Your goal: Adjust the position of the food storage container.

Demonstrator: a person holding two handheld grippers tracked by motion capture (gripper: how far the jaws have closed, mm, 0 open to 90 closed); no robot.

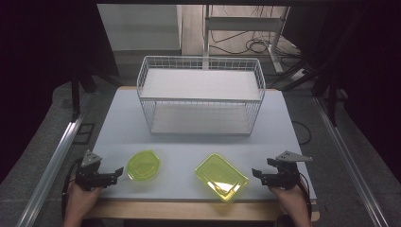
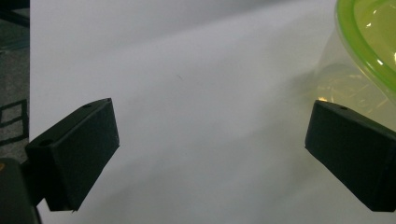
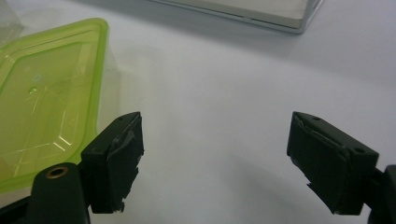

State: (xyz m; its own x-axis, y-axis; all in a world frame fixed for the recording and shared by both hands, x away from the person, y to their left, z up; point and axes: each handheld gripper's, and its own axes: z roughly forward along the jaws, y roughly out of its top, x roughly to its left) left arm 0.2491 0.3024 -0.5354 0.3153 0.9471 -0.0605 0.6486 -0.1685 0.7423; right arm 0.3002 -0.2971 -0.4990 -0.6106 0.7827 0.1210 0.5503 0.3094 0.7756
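Two clear containers with yellow-green lids sit near the table's front edge. The round container (image 1: 143, 165) (image 2: 369, 42) lies left of centre, the rectangular container (image 1: 221, 177) (image 3: 46, 102) right of centre. My left gripper (image 1: 118, 174) (image 2: 210, 154) rests open just left of the round one, nothing between its jaws. Over on the other side, my right gripper (image 1: 256, 174) (image 3: 212, 163) is open too, a short gap right of the rectangular one, and holds nothing. A hand holds each gripper from the front edge.
A white wire basket (image 1: 200, 96) with two shelves stands at the back middle of the white table (image 1: 123, 127); its corner (image 3: 299, 23) shows in the right gripper view. Bare tabletop lies between basket and containers. Grey floor and metal rails flank the table.
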